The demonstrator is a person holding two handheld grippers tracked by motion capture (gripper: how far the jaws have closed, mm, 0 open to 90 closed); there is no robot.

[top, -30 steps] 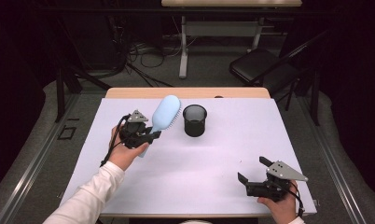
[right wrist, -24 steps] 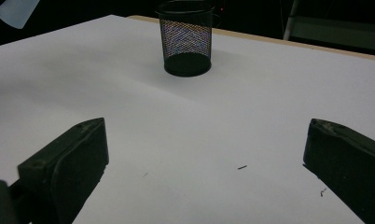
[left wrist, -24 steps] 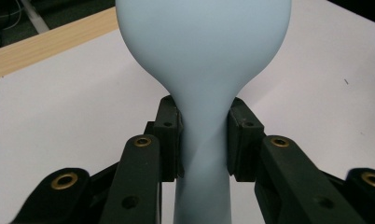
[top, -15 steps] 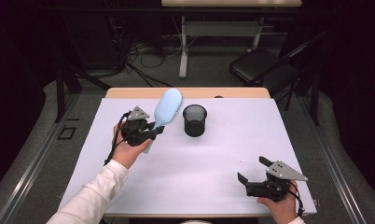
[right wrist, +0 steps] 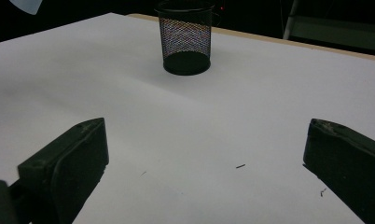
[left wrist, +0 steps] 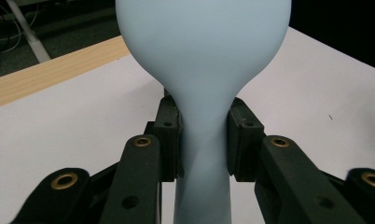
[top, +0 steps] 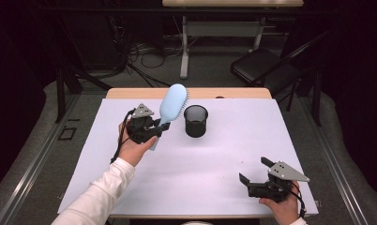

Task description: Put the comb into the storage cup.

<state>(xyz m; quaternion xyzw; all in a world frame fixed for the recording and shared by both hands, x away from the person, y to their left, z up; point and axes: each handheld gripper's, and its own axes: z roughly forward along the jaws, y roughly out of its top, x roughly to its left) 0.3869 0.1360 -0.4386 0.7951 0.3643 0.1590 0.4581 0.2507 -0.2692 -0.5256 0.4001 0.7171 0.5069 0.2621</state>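
A white-covered table (top: 214, 187) with a bare wooden strip along its far edge carries everything. Beyond it stand a folding chair (top: 261, 65) and a second table's legs among floor cables. The left gripper (top: 154, 129) is lifted off the table, its jaws pinching the narrow neck of a pale blue hairbrush (top: 171, 105); the brush head rises up and away from the gripper, bristles facing the cup. In the left gripper view the pads (left wrist: 169, 140) press both sides of the handle (left wrist: 204, 154). A black mesh cup (top: 196, 121) stands upright just to the right of that gripper, apart from the brush. The right gripper (top: 257, 173) sits low at the near right corner, well apart from the cup, jaws spread wide with bare table between them; the cup (right wrist: 185, 39) stands straight ahead of it.
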